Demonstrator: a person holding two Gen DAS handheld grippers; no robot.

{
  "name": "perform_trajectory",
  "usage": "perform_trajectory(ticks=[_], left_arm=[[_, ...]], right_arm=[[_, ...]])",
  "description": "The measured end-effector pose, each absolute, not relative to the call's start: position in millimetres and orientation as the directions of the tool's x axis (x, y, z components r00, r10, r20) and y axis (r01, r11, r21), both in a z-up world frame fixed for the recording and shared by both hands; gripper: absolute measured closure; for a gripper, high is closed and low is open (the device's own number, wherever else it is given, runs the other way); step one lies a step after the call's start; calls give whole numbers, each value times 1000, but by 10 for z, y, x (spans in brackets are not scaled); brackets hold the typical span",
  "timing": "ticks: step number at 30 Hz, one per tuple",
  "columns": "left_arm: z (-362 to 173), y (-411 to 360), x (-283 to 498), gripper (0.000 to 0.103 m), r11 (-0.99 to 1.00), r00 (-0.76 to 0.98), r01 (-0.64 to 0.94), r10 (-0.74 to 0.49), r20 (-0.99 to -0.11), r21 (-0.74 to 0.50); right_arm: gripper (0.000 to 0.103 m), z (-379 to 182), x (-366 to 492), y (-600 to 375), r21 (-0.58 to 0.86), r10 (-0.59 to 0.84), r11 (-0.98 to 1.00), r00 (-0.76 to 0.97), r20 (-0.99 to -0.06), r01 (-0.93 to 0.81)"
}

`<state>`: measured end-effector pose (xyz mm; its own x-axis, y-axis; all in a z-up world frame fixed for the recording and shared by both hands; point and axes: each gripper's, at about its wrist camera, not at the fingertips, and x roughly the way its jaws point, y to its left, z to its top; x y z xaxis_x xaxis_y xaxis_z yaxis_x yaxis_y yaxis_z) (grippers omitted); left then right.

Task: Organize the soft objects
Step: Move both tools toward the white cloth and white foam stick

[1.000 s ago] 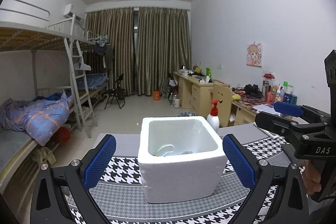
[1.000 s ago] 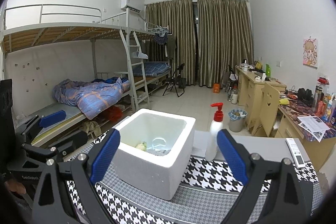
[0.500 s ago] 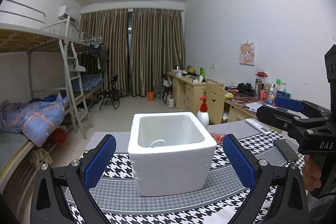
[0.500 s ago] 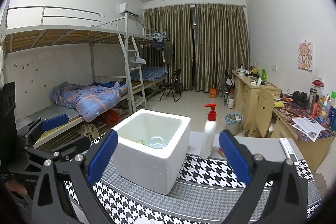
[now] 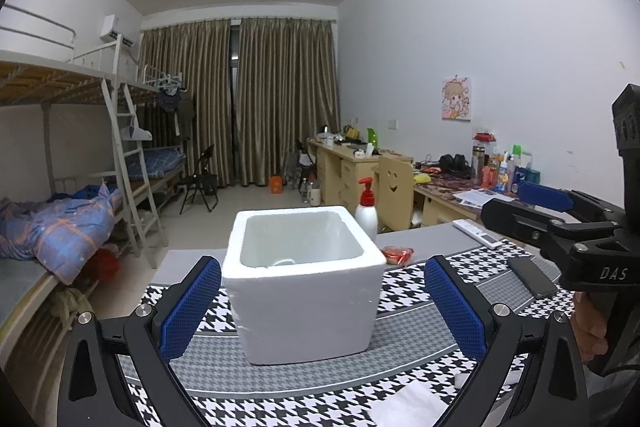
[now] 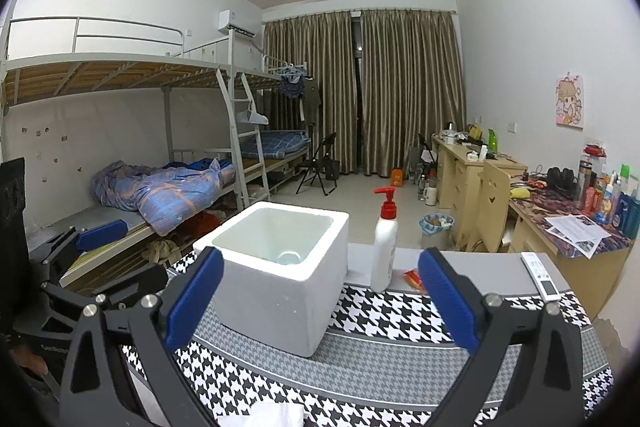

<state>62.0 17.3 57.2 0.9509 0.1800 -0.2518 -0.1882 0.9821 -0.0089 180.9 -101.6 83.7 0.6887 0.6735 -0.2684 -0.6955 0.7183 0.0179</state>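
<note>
A: What is seen right at the bottom of each frame?

B: The left gripper (image 5: 322, 301) and the right gripper (image 6: 320, 301) are seen there. Both are spread wide with nothing held between the blue pads. A bit of white soft stuff (image 6: 264, 415) is seen at the bottom edge, low in the middle; what it is cannot be told.

A: What is found a little farther in?

B: A white foam box (image 5: 306, 301) is set on the black-and-white checked cloth (image 5: 416, 293), in the middle of the frame. It is framed by the pads but not touched. Something pale is seen at its bottom, but it cannot be made out.

A: And behind the box?

B: A white pump bottle (image 6: 385, 247) with a red top is stood just right of it. A small red packet (image 5: 397, 254) is laid near the bottle. A dark phone (image 5: 532, 277) and a white remote (image 5: 477, 233) are placed at the right of the frame.

A: What is seen far away?

B: A bunk bed (image 6: 132, 131) is seen at the left and brown curtains (image 5: 240, 99) at the back.
</note>
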Motion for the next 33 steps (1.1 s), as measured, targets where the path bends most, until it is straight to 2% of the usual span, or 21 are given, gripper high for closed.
perform_trajectory(ticks=[14,33], left_arm=[[415,71,533,1,984,951,-176,164,-263,-22],[245,-27,462,1,989,954,-148,136,-268,-25]], right_arm=[[3,742,1664,-1141,-6,654,734,708,-266,-680],[3,503,1679,-1339,46,636,755,713,-296,-654]])
